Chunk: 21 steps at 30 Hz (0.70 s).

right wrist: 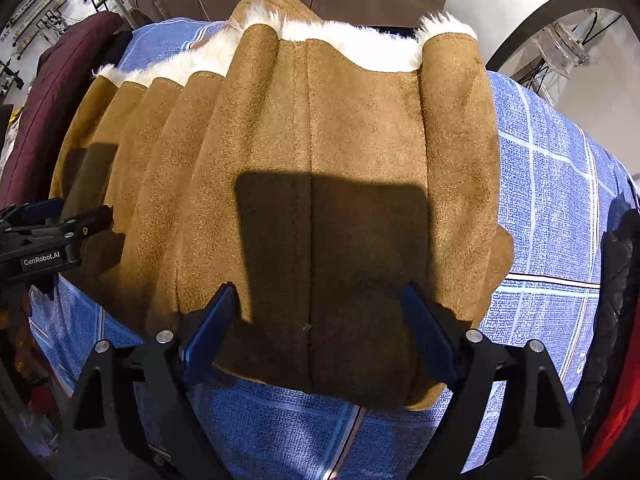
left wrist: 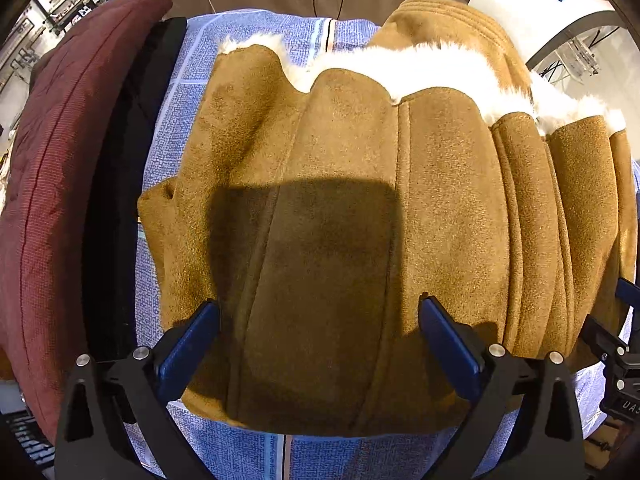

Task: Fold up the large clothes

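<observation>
Both grippers' jaws wide apart, empty, over tan coat (left wrist: 340, 208) (fur edge far), long axis left-right.

A blue checked cloth (left wrist: 248, 452) covers the supporting surface, showing along the bottom and left of both frames. A tan suede coat (left wrist: 340, 220) with white fleece lining lies folded directly on it, filling the centre. A maroon quilted garment (left wrist: 52, 184) lies at the left edge.
</observation>
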Motion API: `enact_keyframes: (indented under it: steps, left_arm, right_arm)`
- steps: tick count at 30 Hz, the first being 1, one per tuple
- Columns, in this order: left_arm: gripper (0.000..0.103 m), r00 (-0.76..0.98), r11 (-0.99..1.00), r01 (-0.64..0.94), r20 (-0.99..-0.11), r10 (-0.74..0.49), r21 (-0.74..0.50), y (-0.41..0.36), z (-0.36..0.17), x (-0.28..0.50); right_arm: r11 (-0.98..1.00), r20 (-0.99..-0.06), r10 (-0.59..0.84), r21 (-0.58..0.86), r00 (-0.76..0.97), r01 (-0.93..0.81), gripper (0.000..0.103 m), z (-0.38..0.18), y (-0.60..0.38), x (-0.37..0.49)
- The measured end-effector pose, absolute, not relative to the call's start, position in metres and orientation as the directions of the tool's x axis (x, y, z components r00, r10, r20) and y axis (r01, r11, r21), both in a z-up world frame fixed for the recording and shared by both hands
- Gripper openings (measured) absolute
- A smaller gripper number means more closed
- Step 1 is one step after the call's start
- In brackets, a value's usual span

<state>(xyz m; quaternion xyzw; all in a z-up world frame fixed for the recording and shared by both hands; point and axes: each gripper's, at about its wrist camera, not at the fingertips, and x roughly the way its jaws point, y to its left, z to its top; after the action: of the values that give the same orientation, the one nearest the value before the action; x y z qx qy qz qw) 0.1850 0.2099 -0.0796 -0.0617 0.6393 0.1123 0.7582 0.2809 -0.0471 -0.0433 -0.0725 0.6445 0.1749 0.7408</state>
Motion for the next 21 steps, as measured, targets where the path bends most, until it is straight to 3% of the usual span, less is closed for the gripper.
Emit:
enact_keyframes:
  steps: [9,21]
  left_arm:
    - [0.099,0.108,0.968,-0.248,-0.992,0.069,0.04,0.216,-0.098,0.2]
    - [0.099,0.192,0.966,-0.255,-0.977,0.093,0.041,0.213,-0.096,0.188]
  right_arm:
    - [0.929,-0.986,0.133,0.089,0.099,-0.36,0.097,-0.058,-0.037,0.286]
    - [0.931,-0.971,0.106,0.02,0.216,-0.365,0.098,-0.056,-0.033,0.264]
